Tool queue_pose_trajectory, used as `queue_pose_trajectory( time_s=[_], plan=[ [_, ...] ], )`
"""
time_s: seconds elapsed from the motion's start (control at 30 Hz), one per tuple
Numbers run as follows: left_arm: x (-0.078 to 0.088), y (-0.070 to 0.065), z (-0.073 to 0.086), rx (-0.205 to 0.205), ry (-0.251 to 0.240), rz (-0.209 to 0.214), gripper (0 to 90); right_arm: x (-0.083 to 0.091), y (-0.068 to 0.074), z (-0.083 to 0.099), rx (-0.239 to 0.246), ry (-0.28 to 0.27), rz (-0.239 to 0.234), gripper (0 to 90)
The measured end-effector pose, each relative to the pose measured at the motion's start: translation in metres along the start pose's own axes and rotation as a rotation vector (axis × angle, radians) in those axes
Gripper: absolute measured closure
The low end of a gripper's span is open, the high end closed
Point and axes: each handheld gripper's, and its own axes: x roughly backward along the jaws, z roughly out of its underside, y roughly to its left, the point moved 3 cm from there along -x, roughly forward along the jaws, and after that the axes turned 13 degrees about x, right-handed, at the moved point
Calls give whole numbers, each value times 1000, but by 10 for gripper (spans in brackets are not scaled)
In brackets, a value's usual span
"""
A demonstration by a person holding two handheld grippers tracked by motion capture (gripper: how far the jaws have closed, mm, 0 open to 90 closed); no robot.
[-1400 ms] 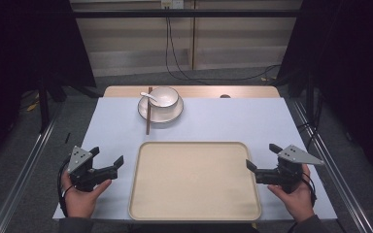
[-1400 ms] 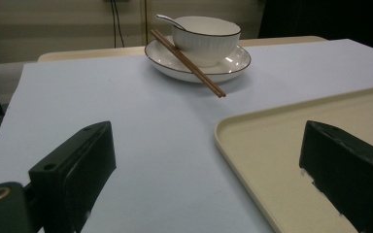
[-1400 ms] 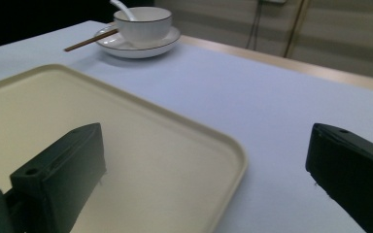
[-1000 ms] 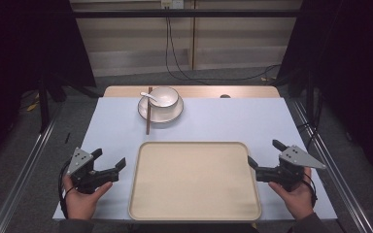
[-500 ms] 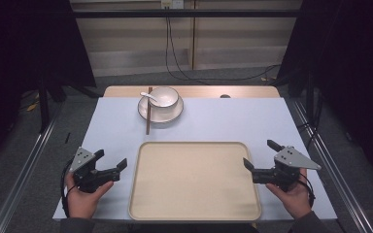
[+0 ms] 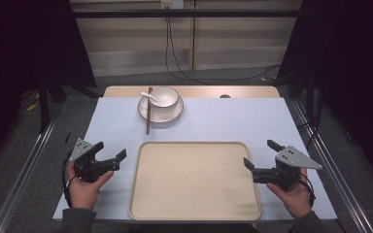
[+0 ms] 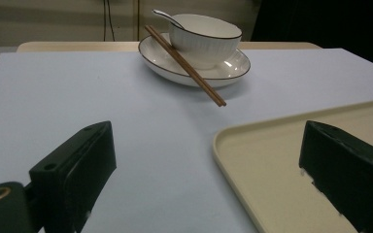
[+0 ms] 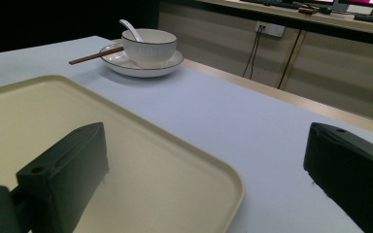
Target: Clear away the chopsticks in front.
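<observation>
One spoon [image 6: 148,96] in bowl [image 6: 164,96] on plate [image 6: 161,113].

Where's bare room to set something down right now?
The tray is bare between both tongs. Open tablecloth lies right of the plate, beyond the tray. The far-left corner is crowded: bowl, spoon, chopsticks.

- One tray [image 6: 194,182], beige and rectangular, on the table; its corner also appears in the left gripper view [image 7: 272,160] and the right gripper view [image 8: 126,160]
- One plate [image 6: 161,112]; one bowl [image 6: 164,97] standing on it
- One spoon [image 6: 148,96] resting in the bowl
- Chopsticks [image 6: 148,114] lying across the plate's rim; from above they read as one dark stick, so their number cannot be told
- Two grippers: left gripper [image 6: 110,154]; right gripper [image 6: 261,154]
- Two hands, one per gripper: left hand [image 6: 83,187]; right hand [image 6: 294,196]
</observation>
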Motion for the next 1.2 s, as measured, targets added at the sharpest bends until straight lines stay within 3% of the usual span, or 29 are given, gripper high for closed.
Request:
queue_pose_trajectory(
  time_s=[0.2,0.4,0.47,0.63,0.83,1.2],
  plan=[
    [-25,-6,-18,-12,6,-7,61,2,0,-2,3,-14,12,20],
    [-48,-6,-27,-11,21,-16,63,4,1,-2,3,-15,-8,25],
    [-60,-7,-33,-10,23,-41,63,5,3,-3,10,-22,-10,25],
    [-73,-8,-42,6,20,-59,63,5,4,-6,8,-26,-22,22],
    [-95,-6,-55,7,53,-92,63,4,6,-5,17,-14,-29,22],
    [-127,-6,-61,11,107,-132,64,6,6,-4,9,-8,-37,22]
  ],
)
